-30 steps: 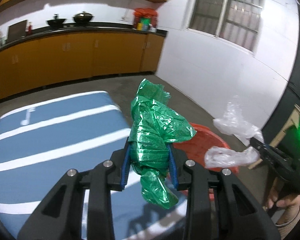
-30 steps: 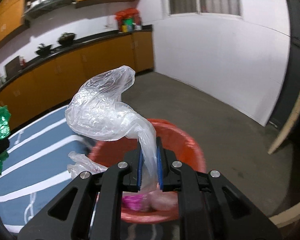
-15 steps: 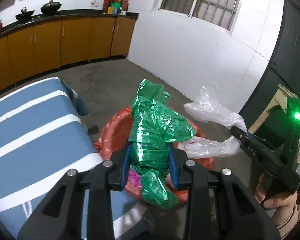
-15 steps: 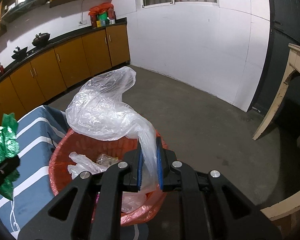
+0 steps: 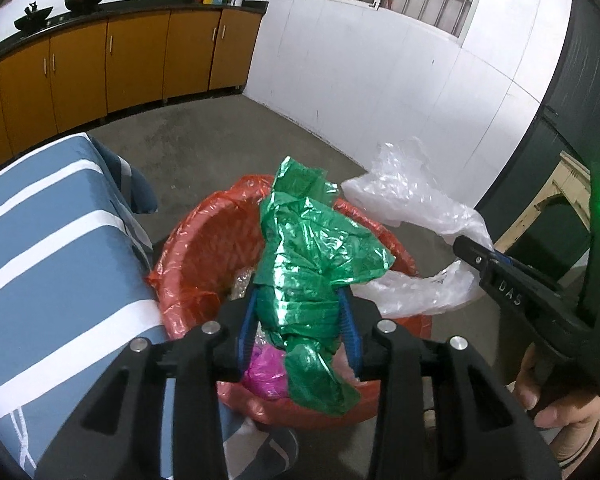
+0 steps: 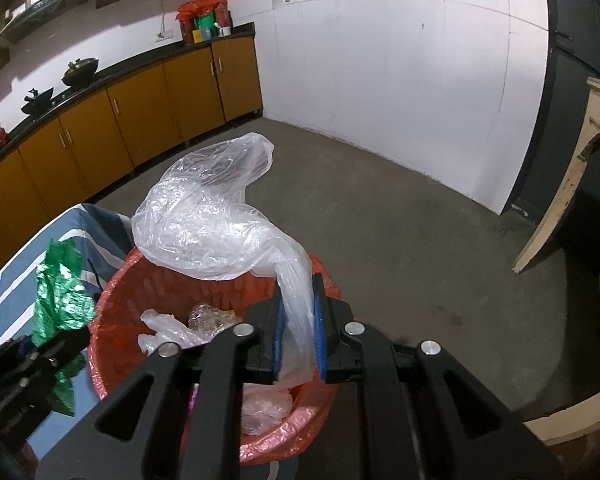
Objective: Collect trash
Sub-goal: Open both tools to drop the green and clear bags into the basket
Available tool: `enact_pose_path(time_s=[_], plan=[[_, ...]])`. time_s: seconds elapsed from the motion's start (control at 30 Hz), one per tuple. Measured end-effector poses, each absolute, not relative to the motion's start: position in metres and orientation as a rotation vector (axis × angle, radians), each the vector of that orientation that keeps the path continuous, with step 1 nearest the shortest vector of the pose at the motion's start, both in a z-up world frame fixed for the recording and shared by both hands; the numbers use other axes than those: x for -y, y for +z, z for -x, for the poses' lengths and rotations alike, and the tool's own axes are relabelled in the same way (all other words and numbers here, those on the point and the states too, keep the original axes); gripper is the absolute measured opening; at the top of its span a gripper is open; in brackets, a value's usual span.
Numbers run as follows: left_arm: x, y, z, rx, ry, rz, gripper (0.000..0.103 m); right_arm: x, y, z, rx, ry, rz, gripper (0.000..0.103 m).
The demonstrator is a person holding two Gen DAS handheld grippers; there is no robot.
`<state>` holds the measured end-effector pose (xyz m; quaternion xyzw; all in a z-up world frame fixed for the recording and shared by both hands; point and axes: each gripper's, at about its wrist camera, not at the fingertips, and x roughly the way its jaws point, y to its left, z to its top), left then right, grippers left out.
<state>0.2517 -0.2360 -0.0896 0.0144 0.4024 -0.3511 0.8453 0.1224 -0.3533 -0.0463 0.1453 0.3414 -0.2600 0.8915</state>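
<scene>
**Inspector:** Both grippers have travelled off the blue striped surface since the earlier frames and now hang over the red bin, which sat at the right edge of the left wrist view a second ago and now fills its centre.

**Clerk:** State of the fingers?

**Inspector:** Left gripper is clenched on the green plastic bag. Right gripper is clamped on the clear plastic bag. Neither has let go.

**Clerk:** Where does each item sit?

**Inspector:** Green bag is at centre frame in the left wrist view, above the bin's opening. Its long axis runs up and down the frame, crumpled top toward the upper edge, tail drooping below the fingers over a pink scrap in the bin. Clear bag billows toward the upper left of the right wrist view, over the bin's far rim, and its pinched neck runs down between the fingers.

**Clerk:** Step in hand?

**Inspector:** My judgement: the drop. Carrying appears finished, and older litter already lies inside.

**Clerk:** Next move?

**Inspector:** Opening both sets of fingers over the bin's mouth. Thin film tends to cling to the pads, so a slight dip or shake may be needed. The clear bag's upper lobe overhangs the rim and could catch there.
</scene>
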Motion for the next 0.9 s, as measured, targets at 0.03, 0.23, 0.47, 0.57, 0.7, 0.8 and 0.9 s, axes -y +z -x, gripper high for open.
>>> enact_pose_path(time_s=[0.03, 0.23, 0.47, 0.57, 0.7, 0.8, 0.9], plan=[[0.238, -0.092, -0.252, -0.853, -0.739, -0.033, 0.039, 0.353, -0.046, -0.123, -0.712, -0.531, -0.301, 0.015], [0.237, -0.104, -0.255, -0.878, -0.731, -0.043, 0.045, 0.355, -0.05, -0.125, -0.731, -0.496, -0.317, 0.016], [0.232, -0.104, -0.256, -0.878, -0.714, -0.038, 0.046, 0.353, -0.054, -0.13, -0.792, -0.459, -0.297, 0.04], [0.225, -0.101, -0.256, -0.865, -0.697, -0.027, 0.046, 0.351, -0.054, -0.13, -0.803, -0.436, -0.291, 0.04], [0.22, -0.096, -0.258, -0.857, -0.686, -0.014, 0.046, 0.347, -0.05, -0.129, -0.791, -0.424, -0.278, 0.04], [0.215, -0.091, -0.256, -0.844, -0.68, -0.009, 0.046, 0.344, -0.045, -0.126, -0.775, -0.422, -0.276, 0.04], [0.21, -0.086, -0.253, -0.835, -0.676, -0.001, 0.046, 0.342, -0.038, -0.123, -0.755, -0.417, -0.275, 0.04]])
